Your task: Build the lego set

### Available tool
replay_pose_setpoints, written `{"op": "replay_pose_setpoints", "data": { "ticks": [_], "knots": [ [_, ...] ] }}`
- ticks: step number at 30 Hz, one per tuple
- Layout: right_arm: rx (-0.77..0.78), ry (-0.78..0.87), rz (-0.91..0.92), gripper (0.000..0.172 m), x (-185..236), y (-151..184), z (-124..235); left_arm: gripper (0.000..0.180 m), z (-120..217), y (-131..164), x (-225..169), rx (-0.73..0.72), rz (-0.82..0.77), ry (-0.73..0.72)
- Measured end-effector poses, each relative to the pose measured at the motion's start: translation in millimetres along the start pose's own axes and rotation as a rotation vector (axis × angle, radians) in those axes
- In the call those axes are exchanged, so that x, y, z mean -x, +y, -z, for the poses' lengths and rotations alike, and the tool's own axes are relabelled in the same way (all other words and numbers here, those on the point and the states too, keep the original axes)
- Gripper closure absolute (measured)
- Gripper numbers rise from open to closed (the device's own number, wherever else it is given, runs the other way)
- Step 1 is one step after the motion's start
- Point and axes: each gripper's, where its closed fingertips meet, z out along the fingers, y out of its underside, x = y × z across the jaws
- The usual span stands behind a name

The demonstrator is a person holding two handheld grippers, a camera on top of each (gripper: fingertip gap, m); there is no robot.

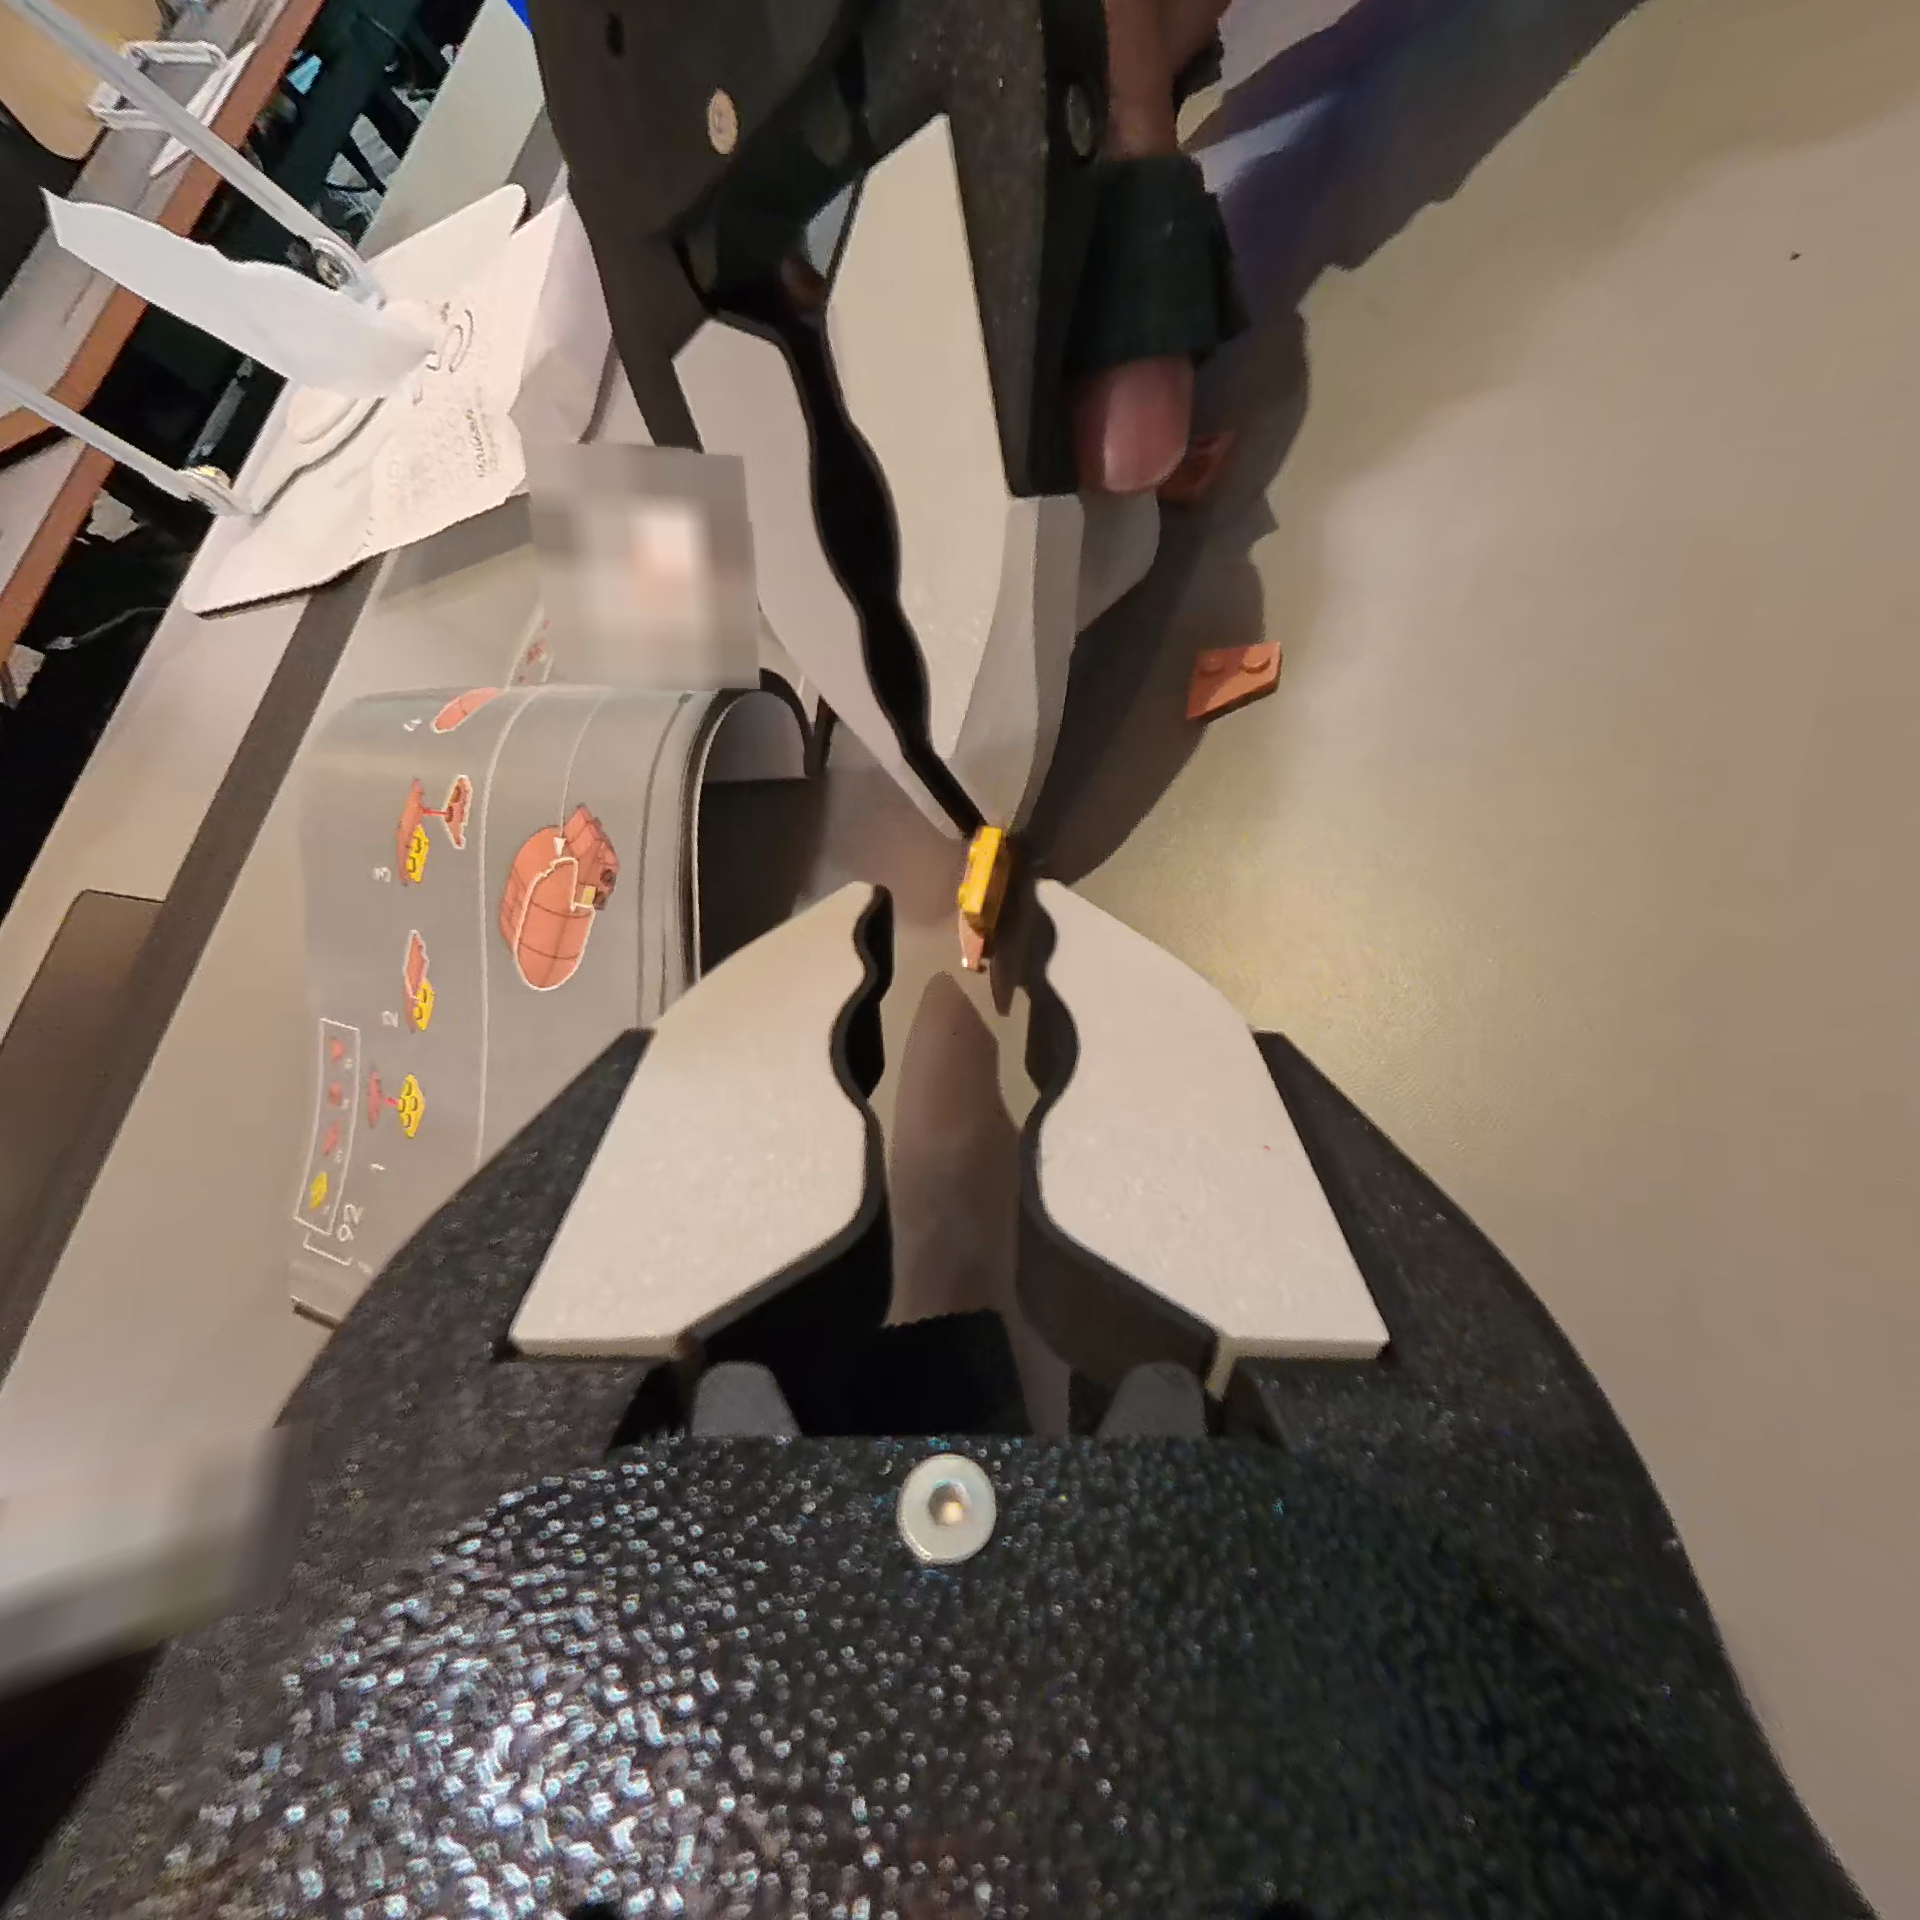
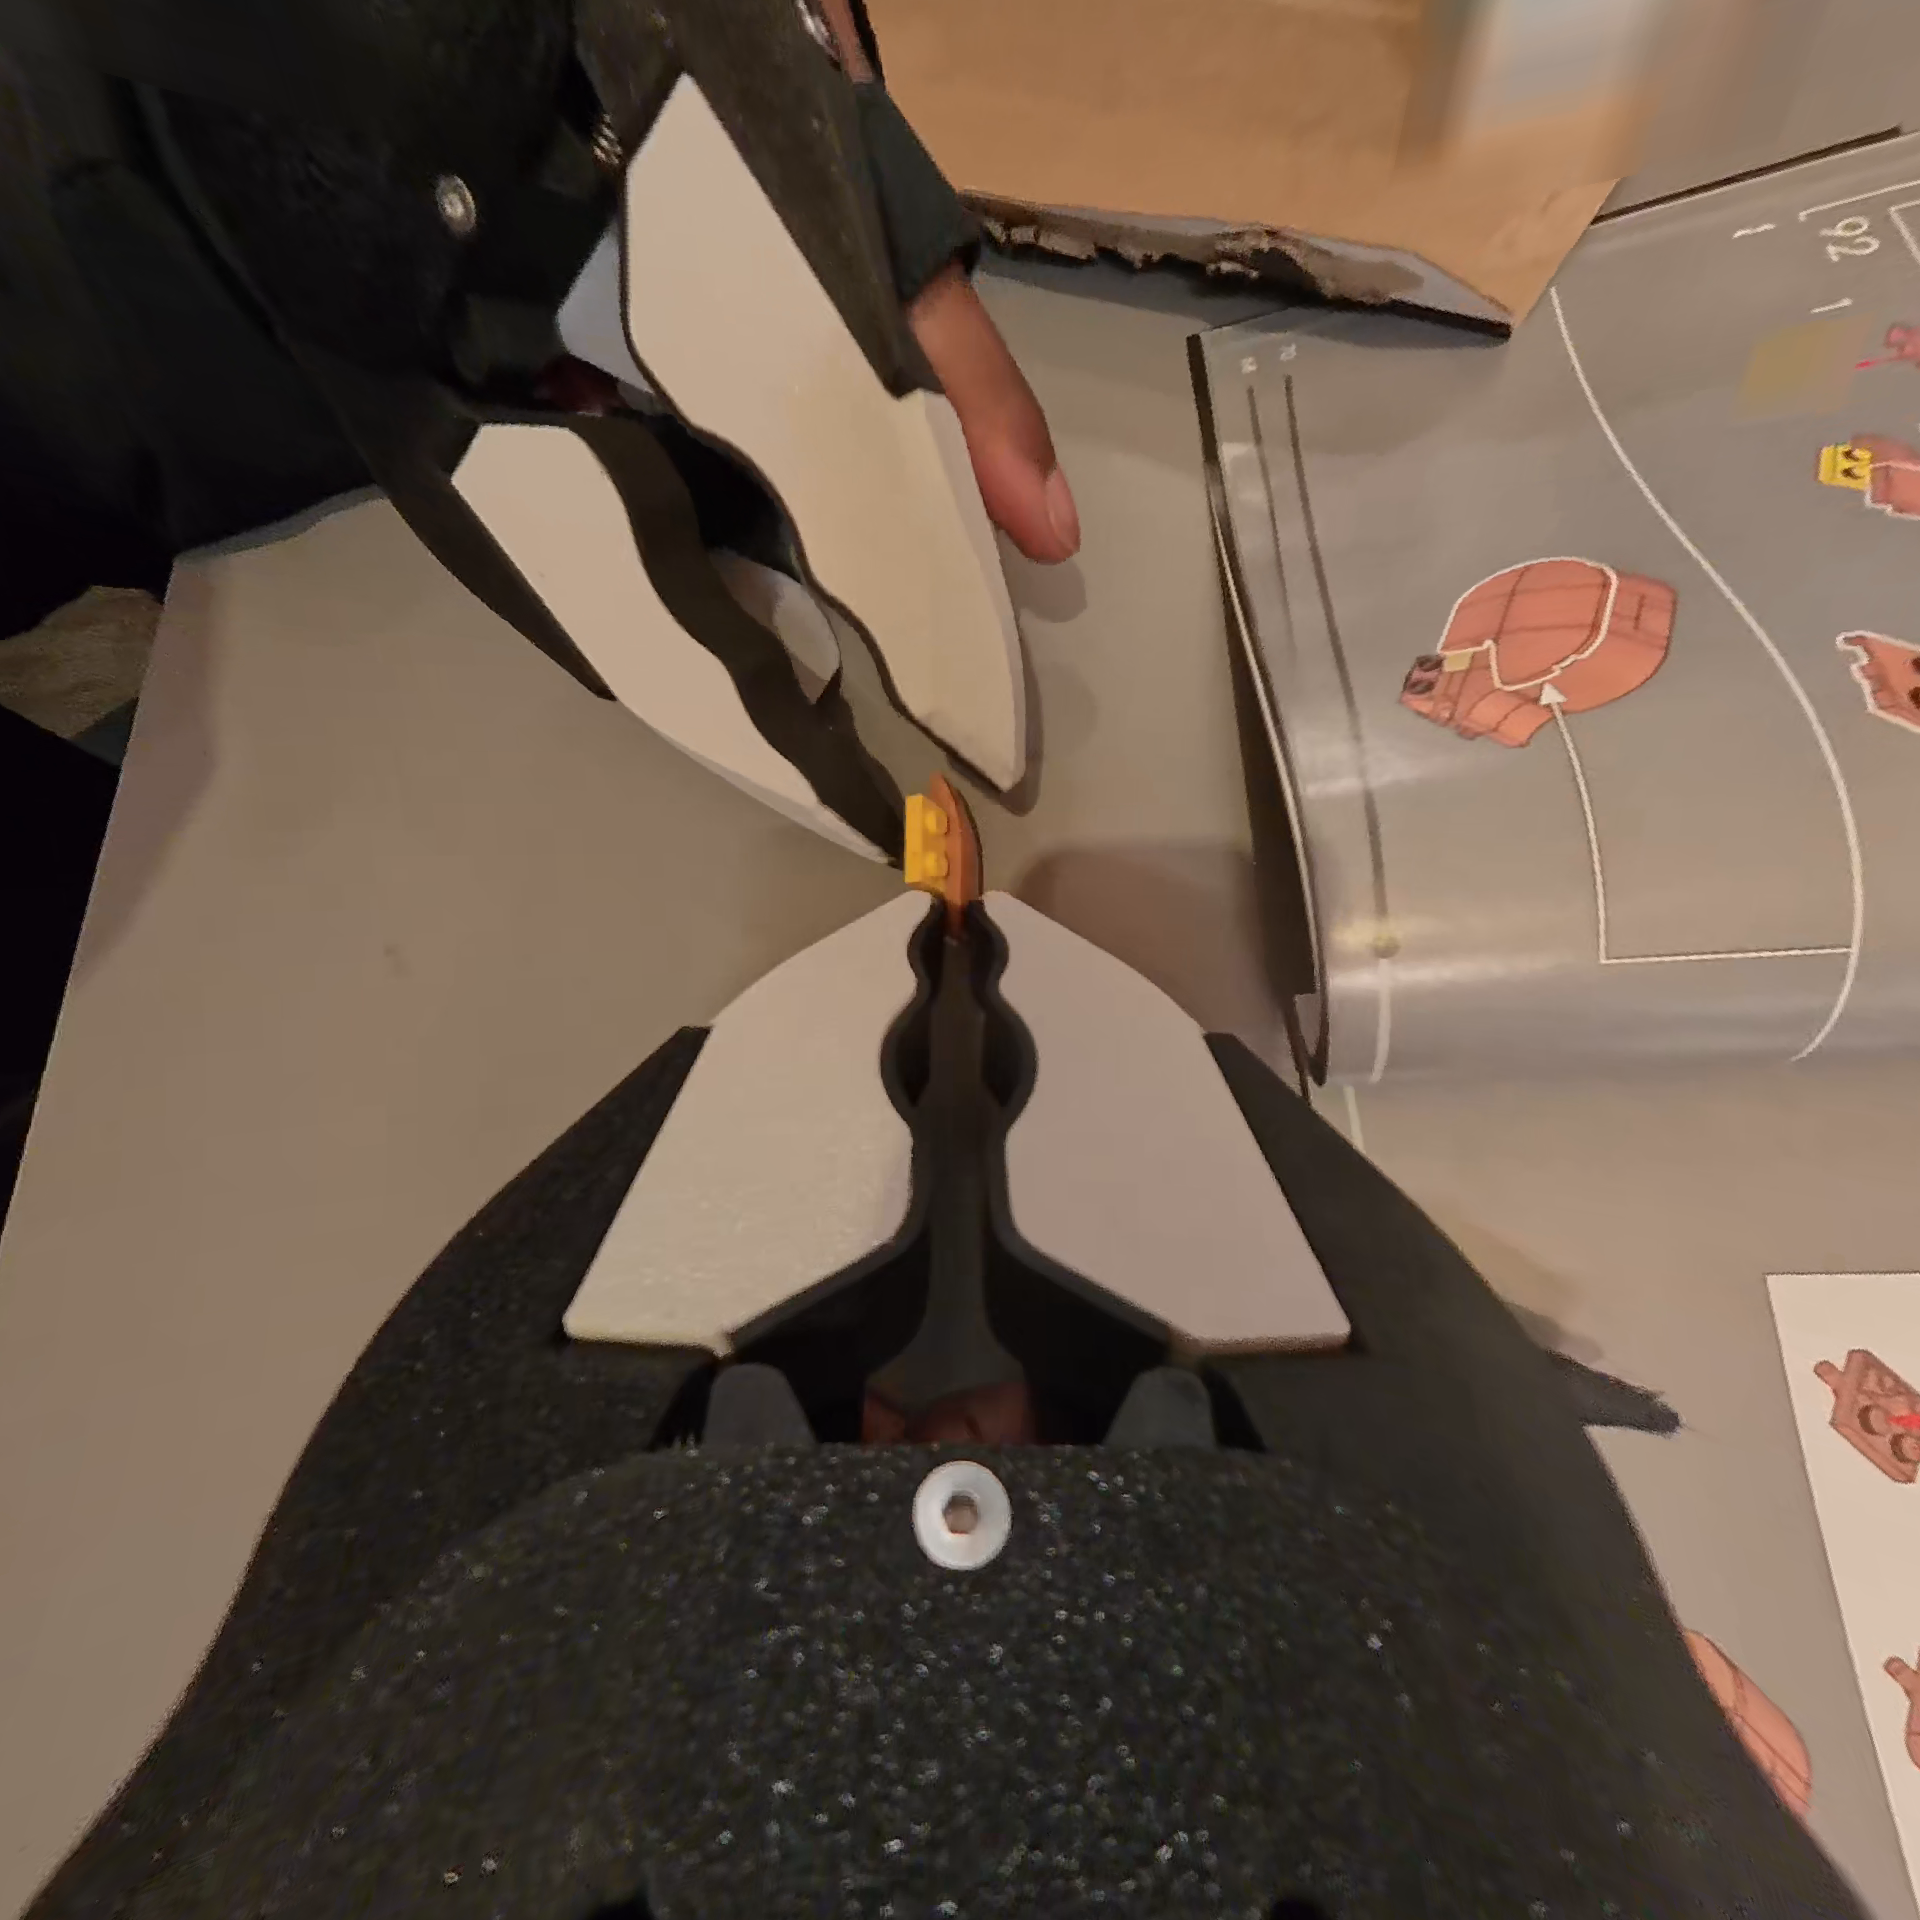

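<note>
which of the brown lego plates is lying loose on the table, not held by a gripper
The brown plate lying flat on the table behind the right gripper, studs up. The other brown plate is pinched in the right gripper's tips, with a yellow plate stuck on it.

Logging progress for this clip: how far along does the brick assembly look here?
Done: a small yellow plate sits stuck on a thin brown plate. In hand: the right gripper pinches the brown plate's edge, while the left gripper is open at the pair, not clamping. Left: another brown piece lies loose on the table, and the open instruction booklet pictures a larger build.
</note>
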Motion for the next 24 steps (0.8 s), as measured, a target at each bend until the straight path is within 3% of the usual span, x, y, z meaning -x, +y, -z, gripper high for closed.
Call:
{"op": "replay_pose_setpoints", "data": {
  "ticks": [2,9,15,20,24],
  "knots": [
    [-0.003,-0.001,0.019,0.168,1.4,-0.2,-0.7,0.169,-1.1,0.3,-4.6,0.010,-0.001,0.027],
    [-0.078,0.062,0.134,0.163,7.3,-5.6,5.4,0.174,-1.2,0.7,-5.9,0.018,0.016,0.036],
    [-0.184,0.212,0.285,0.153,13.0,-2.4,25.4,0.175,7.4,-16.7,-6.3,-0.080,0.084,0.065],
    [-0.190,0.252,0.338,0.154,18.4,-3.9,25.5,0.175,10.8,-29.0,-11.4,-0.139,0.118,0.103],
    [-0.207,0.247,0.345,0.166,24.0,-7.3,22.8,0.175,13.1,-33.7,-12.8,-0.166,0.140,0.123]
  ]
}}
